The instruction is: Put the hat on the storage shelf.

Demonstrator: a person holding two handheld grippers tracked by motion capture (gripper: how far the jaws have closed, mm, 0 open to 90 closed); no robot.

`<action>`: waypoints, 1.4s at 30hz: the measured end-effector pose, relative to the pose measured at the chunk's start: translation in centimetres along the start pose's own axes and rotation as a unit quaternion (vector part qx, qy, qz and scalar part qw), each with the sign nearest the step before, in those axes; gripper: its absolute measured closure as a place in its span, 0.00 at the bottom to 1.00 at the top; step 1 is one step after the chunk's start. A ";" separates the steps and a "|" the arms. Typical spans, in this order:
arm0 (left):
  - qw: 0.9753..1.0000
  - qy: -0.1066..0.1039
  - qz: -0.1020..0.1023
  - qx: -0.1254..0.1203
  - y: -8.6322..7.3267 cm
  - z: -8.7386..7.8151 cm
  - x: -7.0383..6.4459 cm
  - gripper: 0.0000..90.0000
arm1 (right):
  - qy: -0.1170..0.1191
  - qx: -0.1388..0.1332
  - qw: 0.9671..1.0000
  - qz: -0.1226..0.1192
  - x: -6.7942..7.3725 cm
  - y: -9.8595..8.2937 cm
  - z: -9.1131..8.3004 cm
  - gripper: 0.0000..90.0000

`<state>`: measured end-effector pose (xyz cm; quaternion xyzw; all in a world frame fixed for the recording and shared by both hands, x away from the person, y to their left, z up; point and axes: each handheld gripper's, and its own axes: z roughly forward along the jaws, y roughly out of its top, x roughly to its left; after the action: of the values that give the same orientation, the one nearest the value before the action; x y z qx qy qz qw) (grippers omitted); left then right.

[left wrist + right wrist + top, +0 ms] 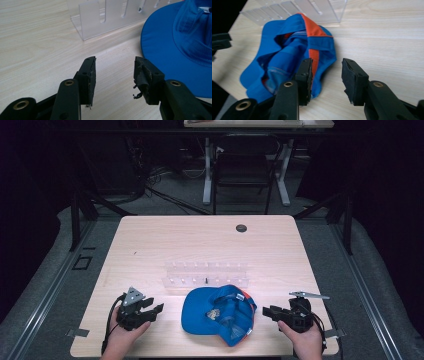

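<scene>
A blue cap [218,314] with an orange stripe is lying crumpled and upside down near the front edge of the desk [150,245], its brim pointing left and its inside facing up. Just behind it a clear acrylic rack [206,275] with slots is standing across the middle of the desk. The desk is pale wood with a dark round grommet [241,228] near its far edge. Around it grey carpet is spreading out under dark surroundings, and a black chair [243,170] and white desk legs are standing beyond.

The left gripper [150,310] is resting low at the front left, held in a hand [122,337], and is pointing right toward the brim; its fingers [88,75] are standing spread with bare wood between them, near the cap but apart from it. The right gripper [270,312], held in the other hand [305,340], is pointing left at the crown; its fingers [352,77] are likewise standing apart, holding nothing, just beside the cap's edge.
</scene>
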<state>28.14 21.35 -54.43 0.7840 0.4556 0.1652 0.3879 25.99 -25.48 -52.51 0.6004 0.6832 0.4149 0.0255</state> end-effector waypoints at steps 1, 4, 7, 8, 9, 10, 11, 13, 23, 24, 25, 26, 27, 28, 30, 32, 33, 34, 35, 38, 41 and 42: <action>1.000 -0.001 0.003 0.002 0.0 0.0 -0.1 0.59 | 0.007 0.003 1.000 0.003 0.0 0.0 0.0 0.66; 1.000 -0.004 0.005 0.003 0.0 0.1 -0.3 0.59 | 0.029 0.008 0.999 0.012 0.0 0.0 0.3 0.65; 1.000 -0.006 0.011 0.005 0.0 0.2 -0.4 0.59 | 0.044 0.020 0.999 0.015 0.0 0.0 0.9 0.65; 1.000 -0.006 0.011 0.005 0.0 0.2 -0.4 0.59 | 0.044 0.020 0.999 0.015 0.0 0.0 0.9 0.65; 1.000 -0.005 0.012 0.007 0.0 0.2 -0.4 0.59 | 0.047 0.022 0.999 0.015 0.1 -0.1 1.1 0.65; 1.000 -0.005 0.015 0.007 0.0 0.2 -0.4 0.59 | 0.048 0.027 0.998 0.013 0.1 -0.1 1.2 0.65; 1.000 -0.005 0.015 0.007 0.0 0.2 -0.5 0.59 | 0.048 0.031 0.998 0.014 0.2 -0.1 1.3 0.65; 1.000 -0.005 0.014 0.008 0.0 0.2 -0.5 0.59 | 0.054 0.041 0.998 0.013 0.4 -0.3 1.9 0.65; 1.000 -0.002 0.011 0.009 -0.1 0.4 -0.2 0.59 | 0.062 0.072 0.995 0.008 0.7 -0.5 3.8 0.65; 1.000 -0.002 0.011 0.009 -0.1 0.4 -0.2 0.59 | 0.062 0.072 0.995 0.008 0.7 -0.5 3.8 0.65; 1.000 -0.001 0.010 0.008 -0.1 0.4 -0.2 0.59 | 0.063 0.077 0.995 0.009 0.8 -0.6 4.1 0.65; 1.000 0.000 0.012 0.009 -0.1 0.4 -0.2 0.59 | 0.063 0.077 0.995 0.009 0.8 -0.6 4.2 0.65; 1.000 -0.001 0.010 0.010 -0.1 0.4 -0.1 0.59 | 0.064 0.083 0.994 0.006 0.8 -0.6 4.3 0.66; 1.000 -0.001 0.008 0.010 -0.1 0.4 -0.1 0.59 | 0.064 0.083 0.994 0.006 0.8 -0.6 4.3 0.66; 1.000 0.001 0.009 0.010 -0.1 0.4 0.0 0.59 | 0.065 0.085 0.994 0.008 0.8 -0.6 4.5 0.66; 1.000 0.000 0.006 0.010 -0.1 0.3 0.1 0.59 | 0.069 0.088 0.994 0.010 0.9 -0.7 4.9 0.66; 1.000 0.000 0.006 0.010 -0.1 0.3 0.1 0.59 | 0.069 0.088 0.994 0.011 0.9 -0.7 4.9 0.66; 1.000 0.001 0.005 0.010 -0.1 0.3 0.1 0.59 | 0.070 0.090 0.993 0.009 1.0 -0.7 4.9 0.66; 1.000 0.001 0.005 0.011 -0.1 0.3 0.2 0.59 | 0.076 0.088 0.993 0.009 1.0 -0.8 5.0 0.67; 1.000 0.001 0.003 0.009 -0.1 0.3 0.2 0.59 | 0.080 0.088 0.993 0.010 1.0 -0.7 4.9 0.68; 1.000 0.003 0.004 0.010 -0.1 0.3 0.2 0.59 | 0.099 0.084 0.991 0.014 1.1 -0.6 4.6 0.71; 1.000 0.004 0.003 0.009 -0.1 0.4 0.2 0.59 | 0.099 0.084 0.991 0.014 1.1 -0.6 4.6 0.71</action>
<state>28.38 21.40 -54.79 0.7884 0.4561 0.1655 0.3781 27.64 -22.08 -55.37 0.5656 0.7066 0.4137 -0.0986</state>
